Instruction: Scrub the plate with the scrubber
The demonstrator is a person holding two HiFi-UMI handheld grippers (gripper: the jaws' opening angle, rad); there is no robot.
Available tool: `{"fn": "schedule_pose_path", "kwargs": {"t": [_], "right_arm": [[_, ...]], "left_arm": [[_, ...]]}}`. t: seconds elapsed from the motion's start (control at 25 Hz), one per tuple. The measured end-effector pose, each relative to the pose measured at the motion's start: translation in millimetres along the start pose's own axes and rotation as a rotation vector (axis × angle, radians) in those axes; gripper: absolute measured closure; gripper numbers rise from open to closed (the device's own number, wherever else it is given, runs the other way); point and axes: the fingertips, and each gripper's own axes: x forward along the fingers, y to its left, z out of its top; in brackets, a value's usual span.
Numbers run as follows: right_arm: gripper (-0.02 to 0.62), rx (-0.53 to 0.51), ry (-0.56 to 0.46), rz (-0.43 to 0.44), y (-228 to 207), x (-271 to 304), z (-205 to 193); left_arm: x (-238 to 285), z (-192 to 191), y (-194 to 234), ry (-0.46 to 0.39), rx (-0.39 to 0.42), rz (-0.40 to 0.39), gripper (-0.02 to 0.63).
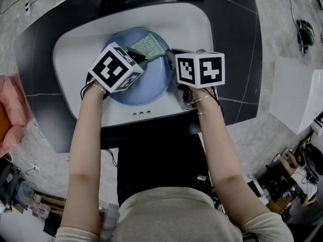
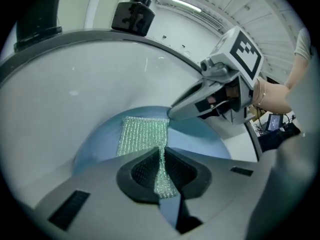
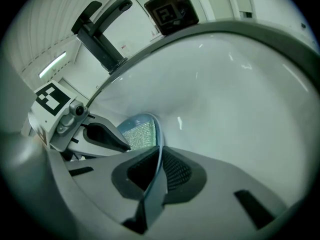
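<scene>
A blue plate lies in the white sink basin. On its far part rests a green mesh scrubber. My left gripper is shut on the near end of the scrubber, which spreads flat over the plate. My right gripper is shut on the plate's right rim, seen edge-on between its pads. In the right gripper view the scrubber shows past the left gripper's fingers. In the head view both marker cubes hide the jaws.
A dark faucet stands at the basin's far side. A dark counter surrounds the sink. A pink cloth lies at the left. Cables and gear lie on the floor at the right.
</scene>
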Motion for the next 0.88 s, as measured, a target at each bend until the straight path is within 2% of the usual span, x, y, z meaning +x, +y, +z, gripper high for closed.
{"fn": "schedule_pose_path", "kwargs": {"t": [0.2, 0.44, 0.72, 0.88], "right_arm": [[0.566, 0.004, 0.007, 0.0, -0.3, 1.0, -1.2], [0.566, 0.002, 0.008, 0.002, -0.5, 0.9, -0.6], [0.566, 0.006, -0.002, 0.006, 0.5, -2.9, 0.4], [0.566, 0.0, -0.003, 0.001, 0.2, -2.9, 0.3]], "left_arm": [[-4.4, -4.7, 17.7, 0.002, -0.035, 0.063, 0.558], [-16.4, -26.6, 35.2, 0.088, -0.071, 0.163, 0.558], [-29.2, -53.1, 28.5, 0.135, -0.117, 0.132, 0.558], [-32.3, -62.0, 20.4, 0.175, -0.091, 0.123, 0.558]]}}
